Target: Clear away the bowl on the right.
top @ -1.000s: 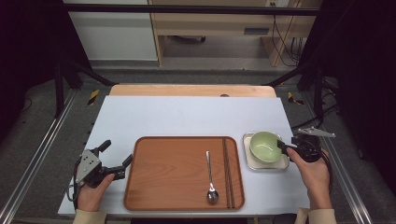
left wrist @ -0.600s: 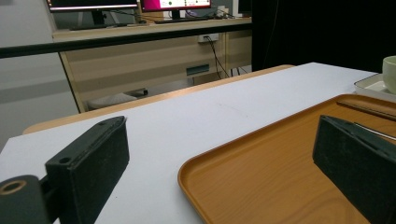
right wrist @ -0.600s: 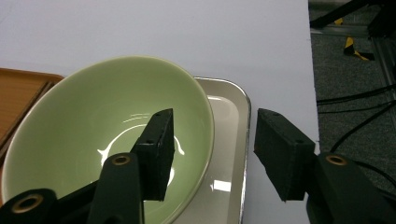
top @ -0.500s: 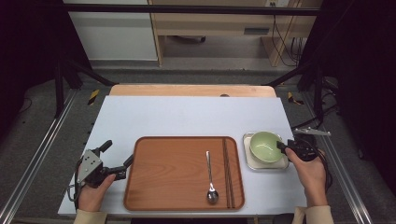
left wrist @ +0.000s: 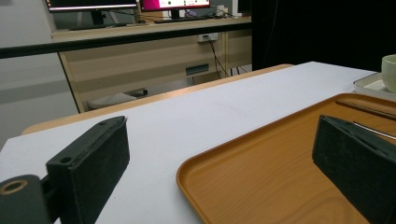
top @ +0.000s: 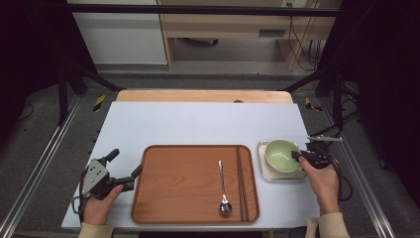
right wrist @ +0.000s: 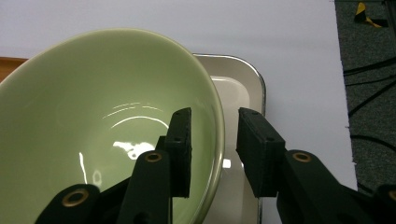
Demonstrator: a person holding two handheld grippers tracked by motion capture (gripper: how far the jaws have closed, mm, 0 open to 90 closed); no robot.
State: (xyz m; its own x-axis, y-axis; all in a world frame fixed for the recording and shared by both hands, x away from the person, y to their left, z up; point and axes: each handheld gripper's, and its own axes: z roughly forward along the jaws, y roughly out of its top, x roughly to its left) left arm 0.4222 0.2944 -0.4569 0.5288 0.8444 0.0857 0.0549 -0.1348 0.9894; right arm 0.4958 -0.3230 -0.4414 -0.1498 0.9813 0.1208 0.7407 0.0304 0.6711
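A pale green bowl sits on a small metal tray at the table's right. My right gripper is open and straddles the bowl's near rim. One jaw is inside the bowl, the other outside with a small gap to the rim. My left gripper rests wide open on the table, by the left edge of the wooden tray, with nothing between its jaws. A spoon and chopsticks lie on the wooden tray's right half.
The light blue tabletop stretches behind the trays to a wooden strip at the far edge. Metal frame rails run along both sides. In the left gripper view, a desk with monitors stands beyond the table.
My right gripper has moved left, closing in on the bowl until its jaws straddle the rim. The left gripper has not moved.
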